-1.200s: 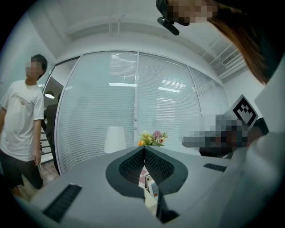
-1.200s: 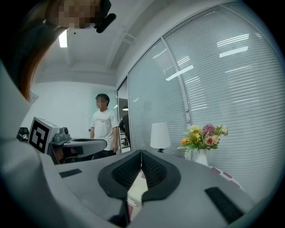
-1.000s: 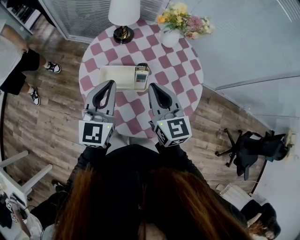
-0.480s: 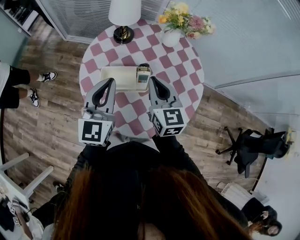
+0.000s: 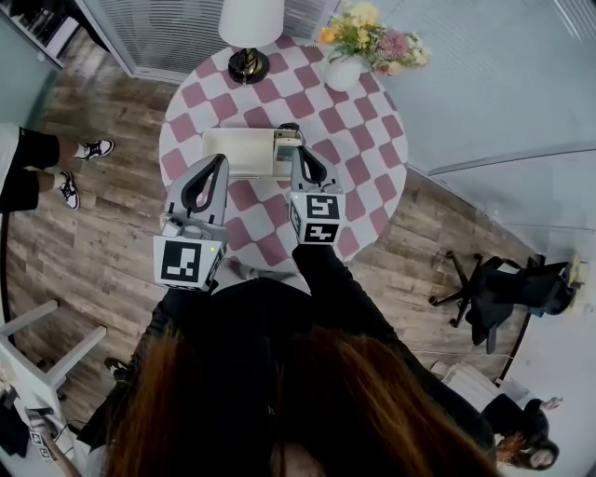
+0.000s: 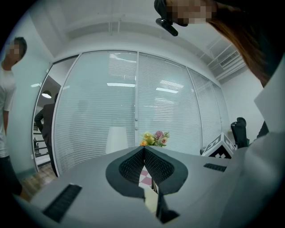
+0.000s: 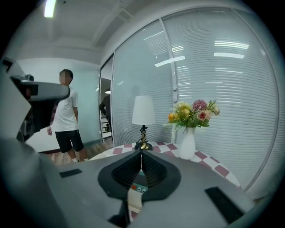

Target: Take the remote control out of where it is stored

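Remote control (image 5: 283,149) sits in the right-hand end of a cream holder (image 5: 237,154) near the middle of the round checkered table (image 5: 363,158). Right gripper (image 5: 299,155) points at it from 5 o'clock, its tips just beside it and its jaws pressed together with nothing between them. Left gripper (image 5: 222,164), at 8 o'clock by the holder's near edge, is likewise closed and empty. Lamp (image 5: 250,23) stands at 11 o'clock, flower vase (image 5: 343,73) at 1 o'clock.

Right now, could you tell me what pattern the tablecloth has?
The tablecloth is pink-and-white checked; head view shows it best.
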